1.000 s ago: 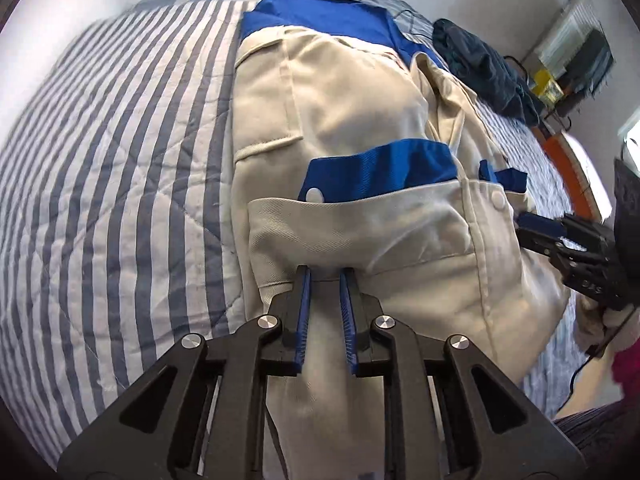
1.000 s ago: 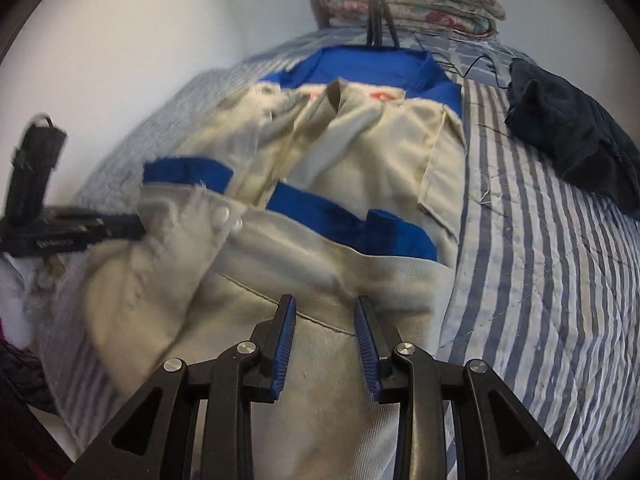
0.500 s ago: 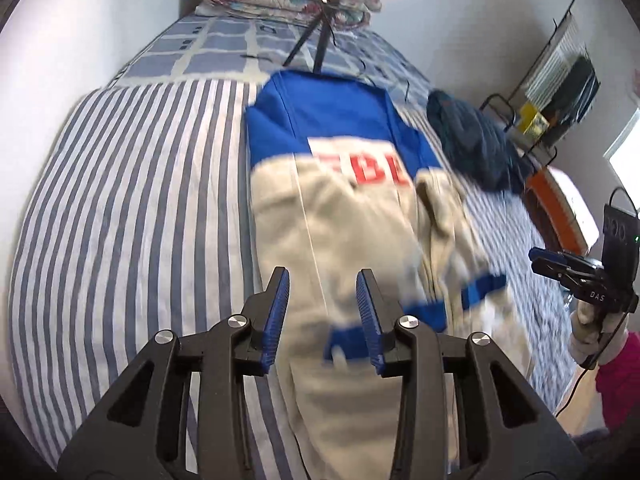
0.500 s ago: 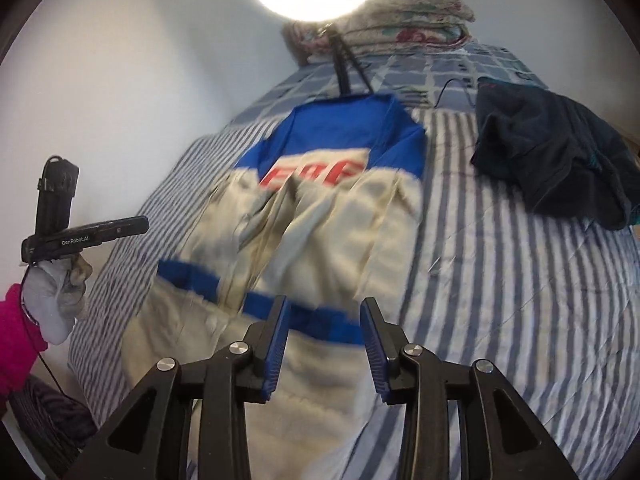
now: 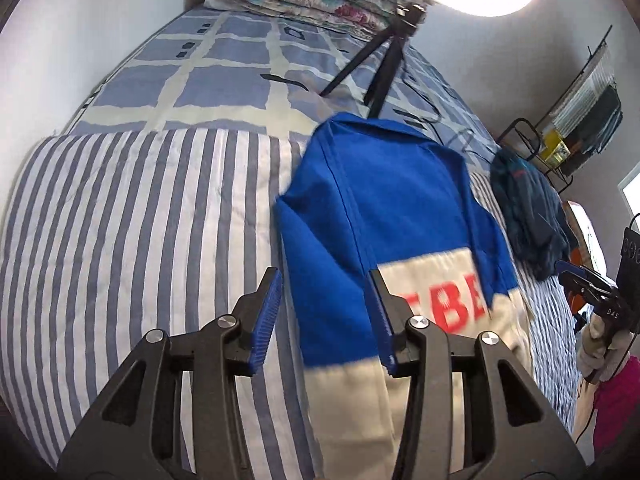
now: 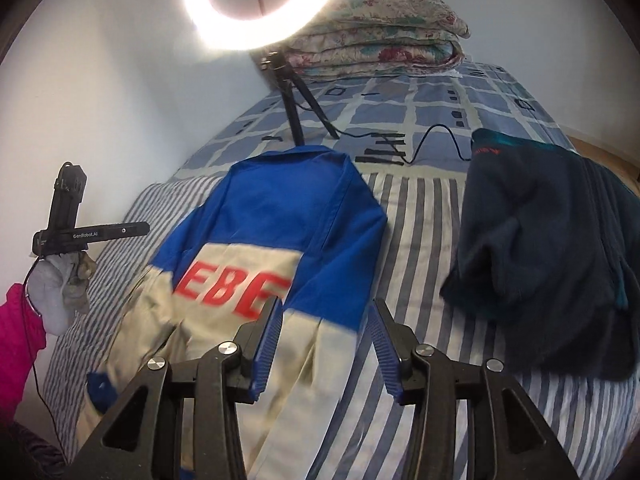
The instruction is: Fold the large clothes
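A: Item one, bed (image 5: 132,216): striped quilt, checked sheet beyond. Item two, jacket (image 6: 276,240): blue and cream, red letters, flat along the quilt's middle, collar toward twelve o'clock, hem toward six.

B: Step in hand?

A: Between folds, by judgement. Left gripper (image 5: 326,316) and right gripper (image 6: 326,340): jaws just been opening, now apart, nothing between them, both clear above the cloth.

B: Next move?

A: Probably down to fresh hold-points, one at the jacket's nine o'clock edge, one at three, then edges carried inward. Exact fold line not tellable.

B: Other stock?

A: Dark garment (image 6: 552,264), heaped at two o'clock of the jacket, apart from it. Folded floral quilt (image 6: 380,36) at twelve. Ring light (image 6: 260,0) on tripod (image 6: 296,104), legs just beyond the collar, cable trailing across the sheet.

B: Obstructions?

A: Tripod legs and cable, near the collar. Dark garment near the three o'clock side.
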Demonstrator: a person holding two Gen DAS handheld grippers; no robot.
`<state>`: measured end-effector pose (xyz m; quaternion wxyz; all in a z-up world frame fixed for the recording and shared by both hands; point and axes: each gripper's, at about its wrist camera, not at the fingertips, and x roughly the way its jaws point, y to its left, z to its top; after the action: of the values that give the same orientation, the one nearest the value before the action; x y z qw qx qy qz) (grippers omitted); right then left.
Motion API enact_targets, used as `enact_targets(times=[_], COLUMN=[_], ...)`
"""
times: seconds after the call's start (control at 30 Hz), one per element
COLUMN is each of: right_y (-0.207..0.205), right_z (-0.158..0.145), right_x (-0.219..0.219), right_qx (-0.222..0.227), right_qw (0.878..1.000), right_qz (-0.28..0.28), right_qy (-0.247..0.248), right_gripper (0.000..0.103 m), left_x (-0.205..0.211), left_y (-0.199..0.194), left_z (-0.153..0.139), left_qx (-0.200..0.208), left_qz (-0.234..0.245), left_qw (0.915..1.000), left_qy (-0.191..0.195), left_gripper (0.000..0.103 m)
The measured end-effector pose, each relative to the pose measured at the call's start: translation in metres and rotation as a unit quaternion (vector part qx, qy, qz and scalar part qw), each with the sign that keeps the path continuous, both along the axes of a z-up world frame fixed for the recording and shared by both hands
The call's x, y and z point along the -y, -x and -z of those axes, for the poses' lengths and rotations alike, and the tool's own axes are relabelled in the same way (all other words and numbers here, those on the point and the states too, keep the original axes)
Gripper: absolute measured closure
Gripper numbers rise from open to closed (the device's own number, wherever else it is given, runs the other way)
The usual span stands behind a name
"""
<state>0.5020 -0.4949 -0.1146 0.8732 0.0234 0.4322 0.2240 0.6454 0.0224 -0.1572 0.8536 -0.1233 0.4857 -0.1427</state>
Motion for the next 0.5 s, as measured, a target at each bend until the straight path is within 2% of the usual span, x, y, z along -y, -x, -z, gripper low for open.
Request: enact_targets(times=[0.07, 0.13, 0.2, 0.37, 0.43, 0.5], right_y=[-0.025, -0.046, -0.064, -0.11, -0.129, -0.142], right_z=[0.005, 0.009, 0.014, 0.033, 0.042, 0.049], right_x=[-0.003, -0.008, -0.013, -0.026, -0.03, -0.034], right_qx=[-0.003, -0.002, -0.002, -0.01, -0.013, -0.018], right_qw=[1.0, 1.0, 1.0, 1.0, 1.0, 1.0], right_qz=[0.001, 0.001, -0.001, -0.007, -0.007, -0.012], right_qy=[-0.007, -0.006, -0.004, 0.005, 0.005, -0.001], right_gripper=[0.056, 0.056, 0.056, 0.056, 0.053, 0.052], left_x=[-0.001, -0.002, 0.0, 0.003, 0.006, 0.012], left_y=[-0.018, -0.038, -0.054, -0.088, -0.098, -0.106], left_z=[0.005, 0.012, 0.019, 0.037, 0.043, 0.049], left_qx=[-0.001, -0.007, -0.019, -0.029, -0.034, -0.038], left_qz=[-0.003, 0.001, 0.013, 0.016, 0.017, 0.032], left_qw=[1.0, 0.9999, 0.9996, 0.9993, 0.9992, 0.9987], left_qy=[0.005, 0.01, 0.016, 0.015, 0.013, 0.015], left_gripper=[0.059, 0.052, 0.049, 0.049, 0.049, 0.049])
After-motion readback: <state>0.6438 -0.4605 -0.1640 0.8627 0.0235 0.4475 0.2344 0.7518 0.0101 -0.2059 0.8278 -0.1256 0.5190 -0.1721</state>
